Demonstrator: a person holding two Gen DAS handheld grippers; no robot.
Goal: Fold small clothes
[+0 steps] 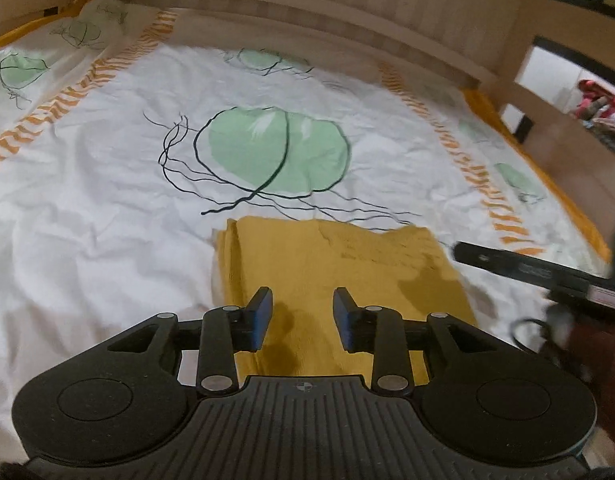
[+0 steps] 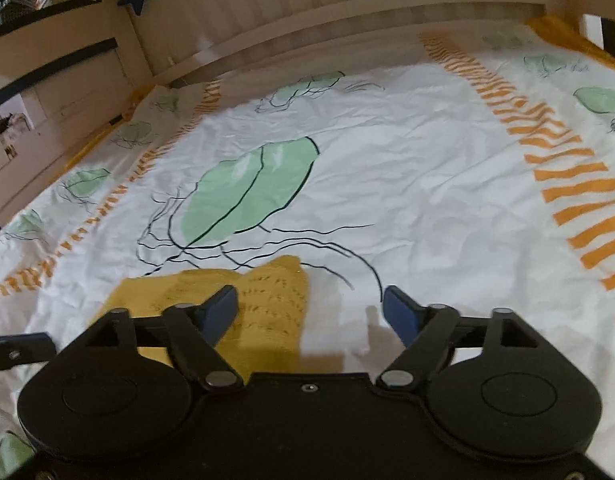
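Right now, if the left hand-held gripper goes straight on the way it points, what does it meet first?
Most likely the yellow cloth lying on the bed sheet. The left hand-held gripper points down at it with jaws apart and nothing between them; depth is uncertain.

Hidden and cut-off parts, operator

Your left gripper (image 1: 303, 314) covers the near edge of the yellow garment (image 1: 347, 256), and your right gripper (image 2: 309, 312) hides its near left part in the right wrist view. The other gripper's body (image 1: 567, 276) runs off the right edge, blurred. The dark marks on the garment are too smeared to read. The bedsheet (image 2: 427, 168) is cropped on all sides.
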